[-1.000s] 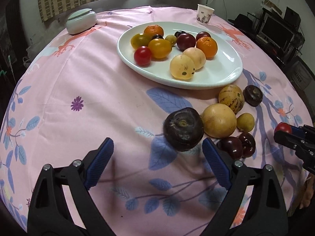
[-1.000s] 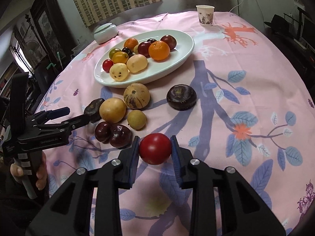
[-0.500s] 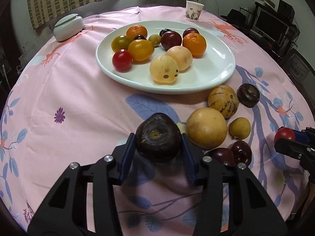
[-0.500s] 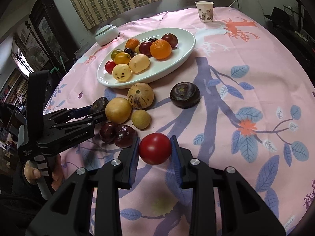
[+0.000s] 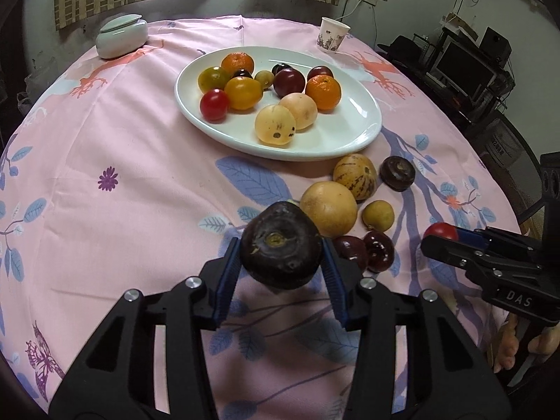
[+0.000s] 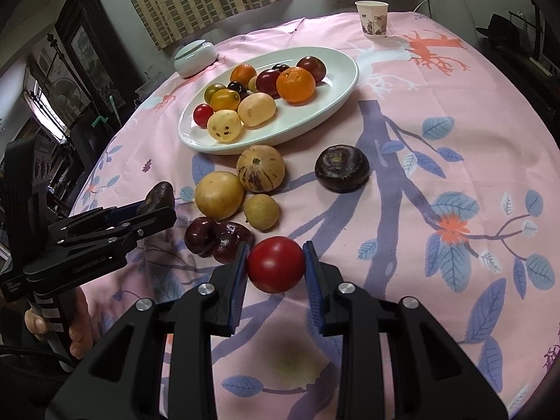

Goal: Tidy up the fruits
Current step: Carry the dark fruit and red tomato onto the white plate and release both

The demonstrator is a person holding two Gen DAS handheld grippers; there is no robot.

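Observation:
My left gripper [image 5: 281, 267] is shut on a dark purple round fruit [image 5: 281, 248] and holds it a little above the pink cloth. My right gripper [image 6: 275, 267] is shut on a red tomato [image 6: 275, 264]. A white oval plate [image 5: 336, 138] further back carries several tomatoes, oranges, plums and pale yellow fruits. Loose on the cloth lie a yellow round fruit [image 5: 328, 208], a striped melon-like fruit [image 5: 354, 176], a second dark purple fruit [image 5: 397, 174], a small yellow-green fruit [image 5: 378, 214] and two dark red plums [image 5: 364, 250]. The right gripper [image 5: 451, 239] also shows at the right of the left wrist view.
A pale green lidded jar [image 5: 121, 36] and a paper cup [image 5: 334, 35] stand at the far side of the round table. Chairs and a monitor [image 5: 465, 66] lie beyond the right edge. A hand [image 6: 75, 329] grips the left tool's handle.
My left gripper closed around the dark purple fruit and lifted it off the cloth. The right gripper has kept still with the tomato.

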